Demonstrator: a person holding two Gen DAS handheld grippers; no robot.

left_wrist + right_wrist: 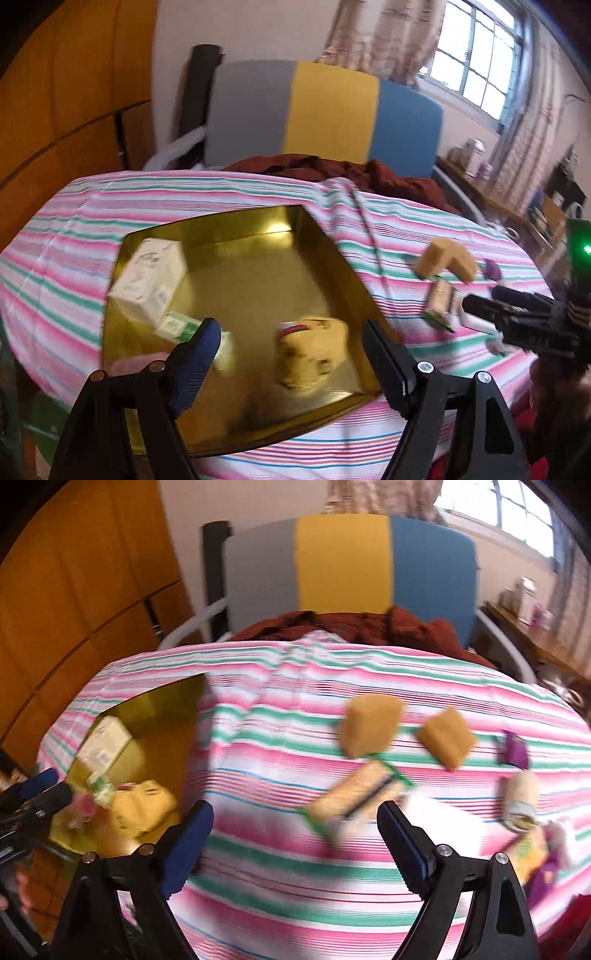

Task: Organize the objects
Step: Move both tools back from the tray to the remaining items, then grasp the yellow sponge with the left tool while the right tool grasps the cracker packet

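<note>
Left wrist view: left gripper [291, 332] spread apart over gold tray [258, 266], yellow packet [314, 350] between fingers
Right gripper [295, 816]: spread apart, empty, near cracker pack [358, 790]

Daylight from window [476, 70], glare on gold tray [273, 229], heavy motion blur, fisheye-bent dark edges

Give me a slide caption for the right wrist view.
Right gripper, open, above a snack packet on the striped cloth.

tray [325, 254]: glossy gold metal, mirror-like
cover [295, 867]: striped matt cloth
box [151, 277]: matt white card
blocks [371, 723]: porous sponge
wardrobe [66, 103]: smooth wood
</note>
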